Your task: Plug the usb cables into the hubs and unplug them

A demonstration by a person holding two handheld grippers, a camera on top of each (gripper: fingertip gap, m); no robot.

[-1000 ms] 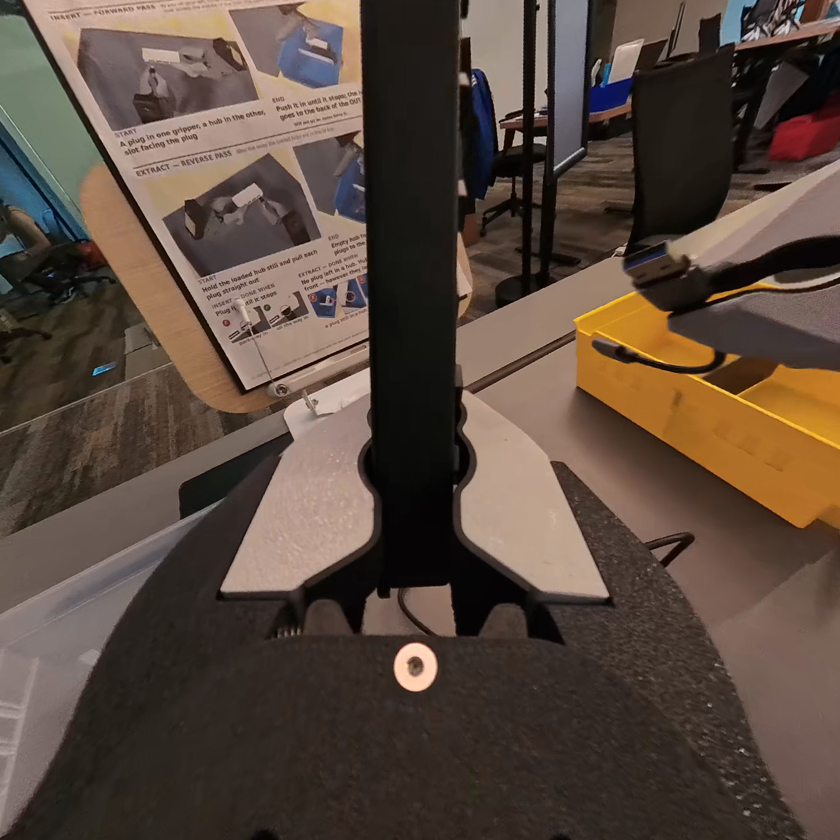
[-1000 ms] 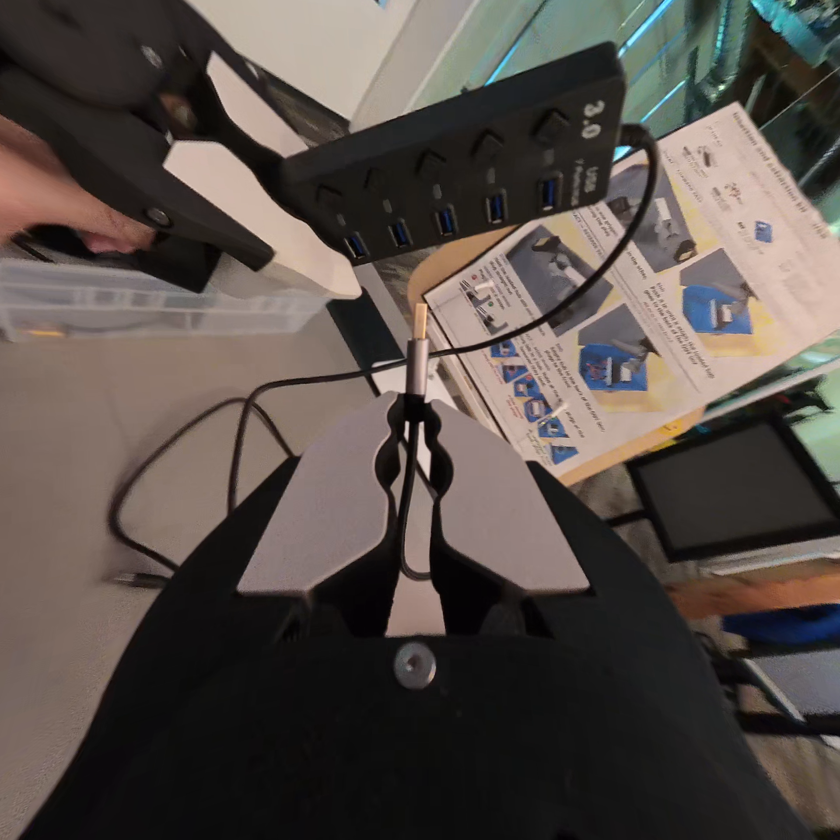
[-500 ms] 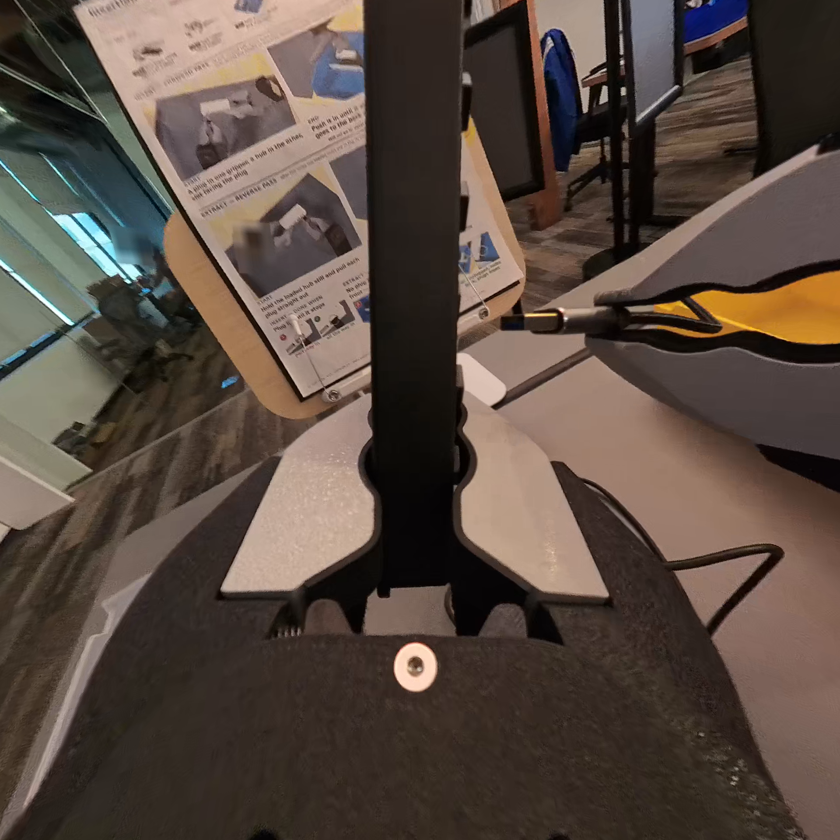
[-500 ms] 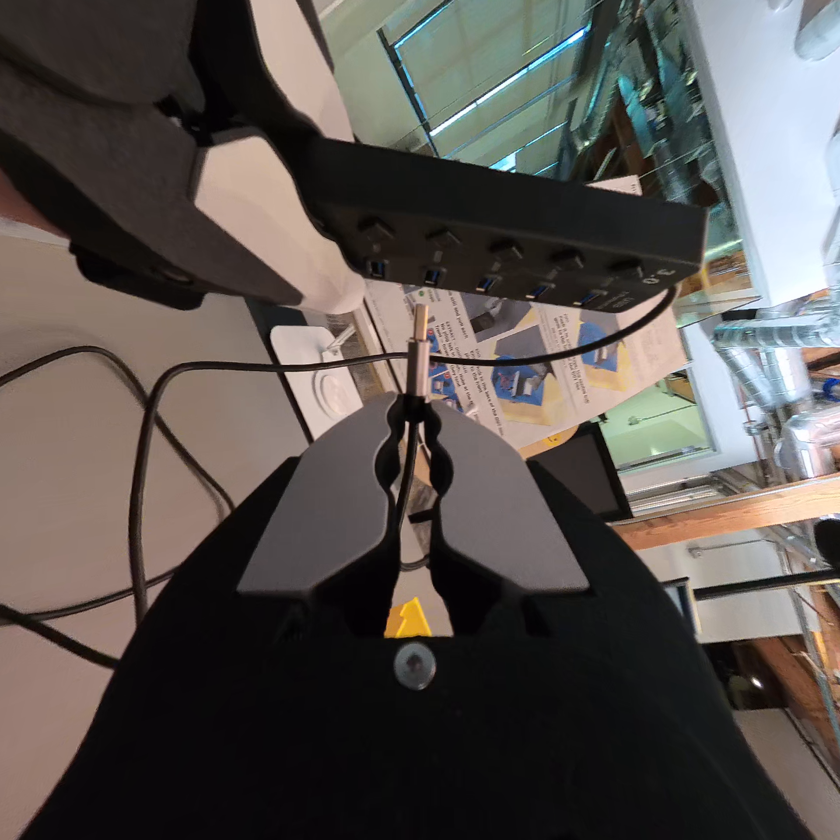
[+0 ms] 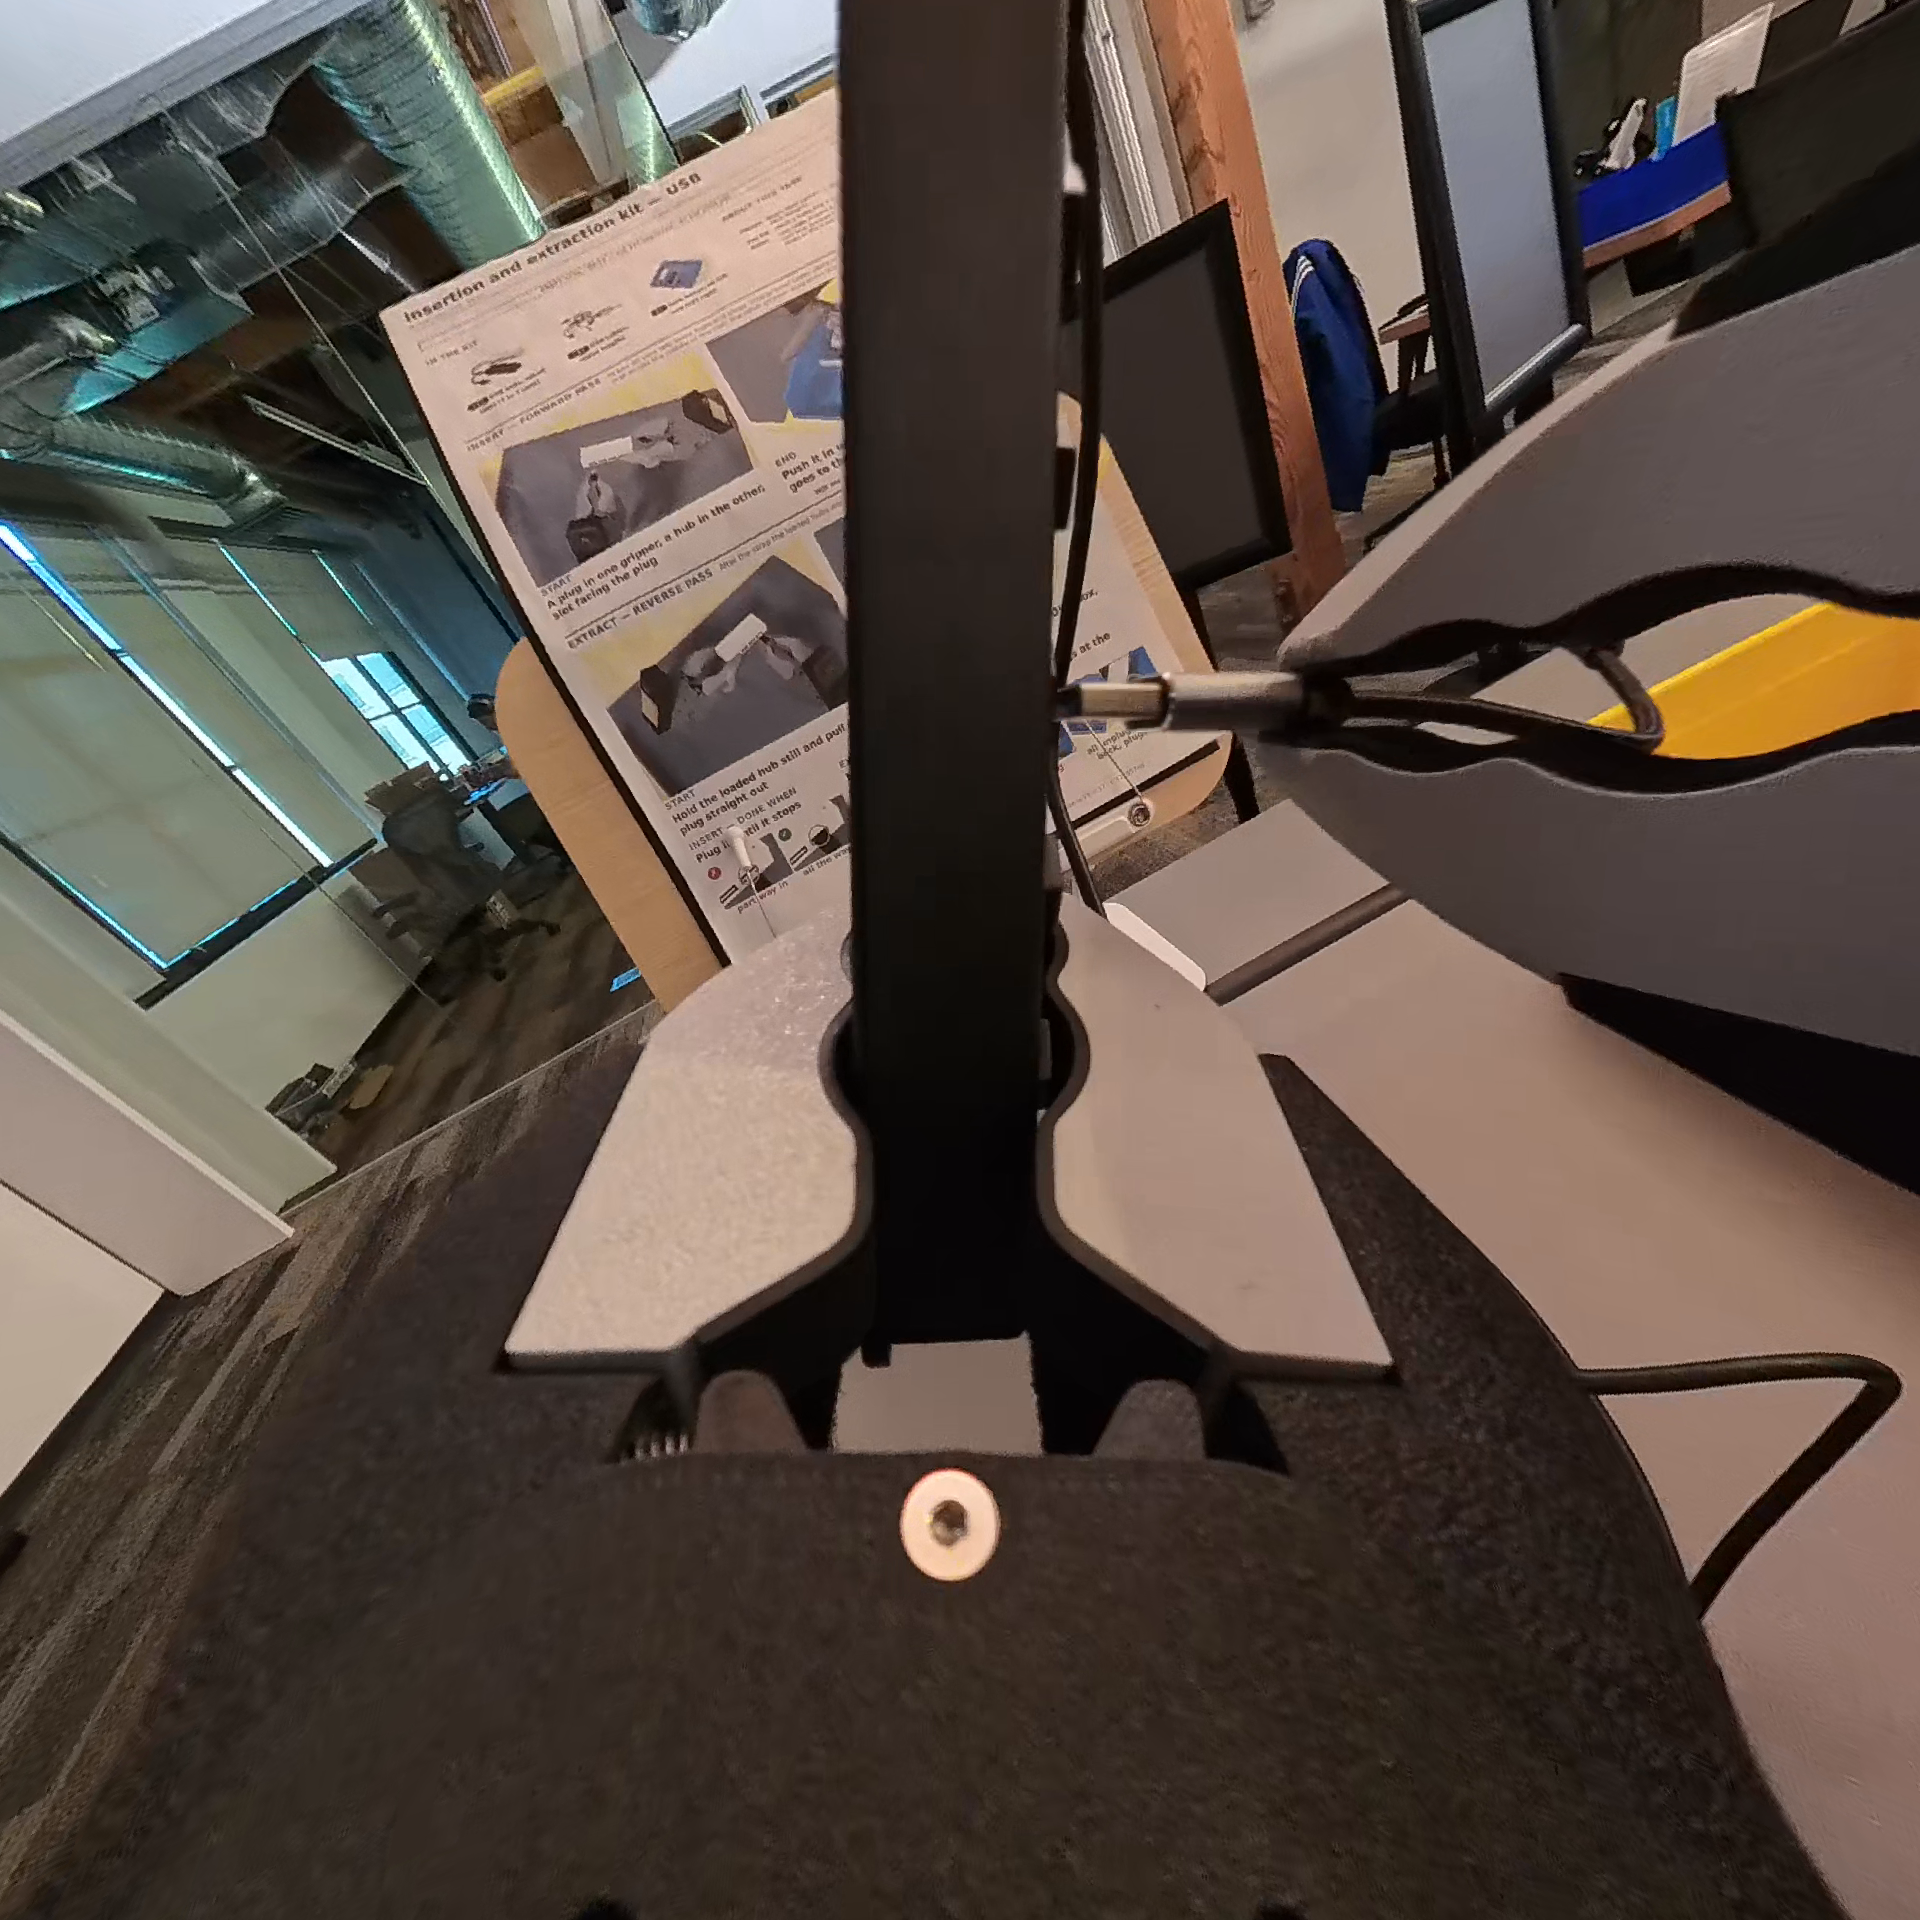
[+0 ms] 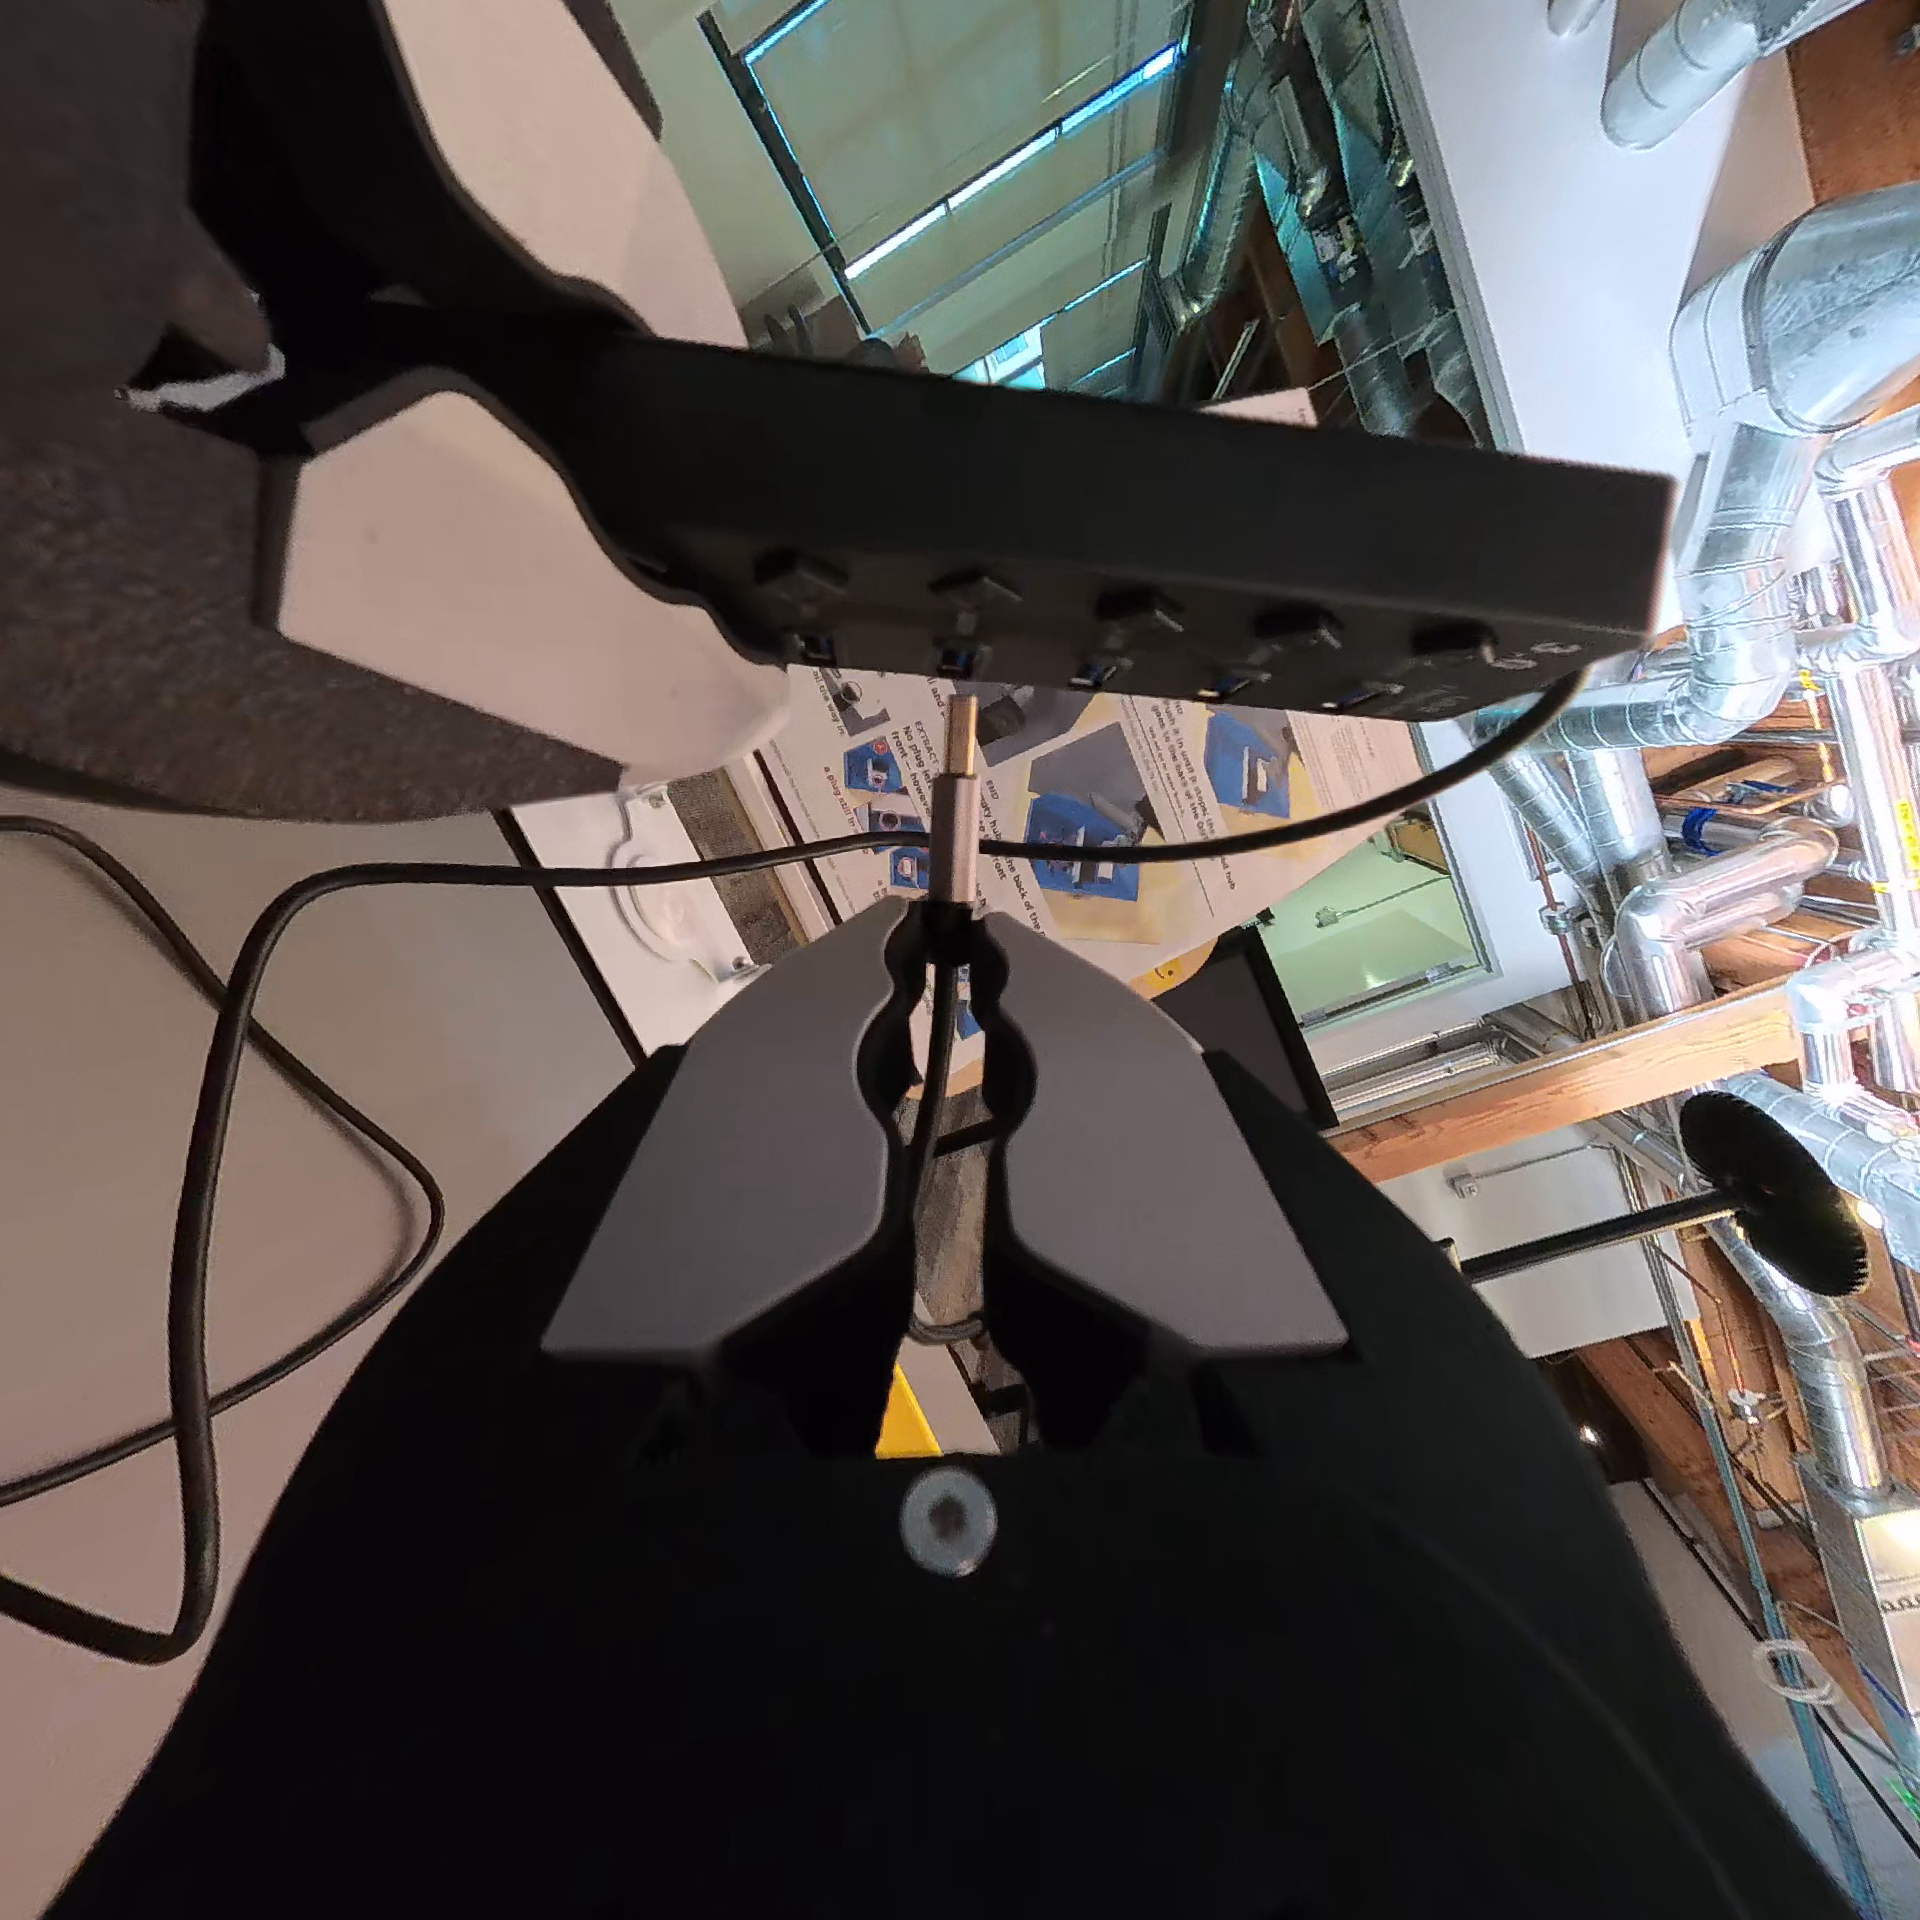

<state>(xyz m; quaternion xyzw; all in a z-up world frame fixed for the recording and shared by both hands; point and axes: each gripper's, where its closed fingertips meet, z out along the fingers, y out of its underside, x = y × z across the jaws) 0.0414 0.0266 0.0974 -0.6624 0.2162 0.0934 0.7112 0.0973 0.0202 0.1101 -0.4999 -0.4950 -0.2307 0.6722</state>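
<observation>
My left gripper (image 5: 948,997) is shut on a long black USB hub (image 5: 951,520), held edge-on and upright in the left wrist view. In the right wrist view the hub (image 6: 1143,540) lies across the top, with a row of blue ports (image 6: 958,659) facing me. My right gripper (image 6: 948,914) is shut on a silver USB plug (image 6: 958,821) with a black cable (image 6: 925,1122). The plug tip sits just short of the second port from the left. In the left wrist view the plug (image 5: 1174,698) comes in from the right gripper (image 5: 1288,698) and reaches the hub's right edge.
The hub's own black cable (image 6: 312,904) loops down onto the grey table (image 6: 436,1039). An instruction board (image 5: 644,540) stands behind. A yellow bin (image 5: 1766,675) shows behind the right gripper. A monitor (image 5: 1184,405) and office chairs are farther back. One gripper's finger ends stand about 6 cm off the other's.
The right gripper has brought the plug closer to the hub, from well below it to nearly touching a port. Both grippers have tilted upward, so the ceiling now shows.
</observation>
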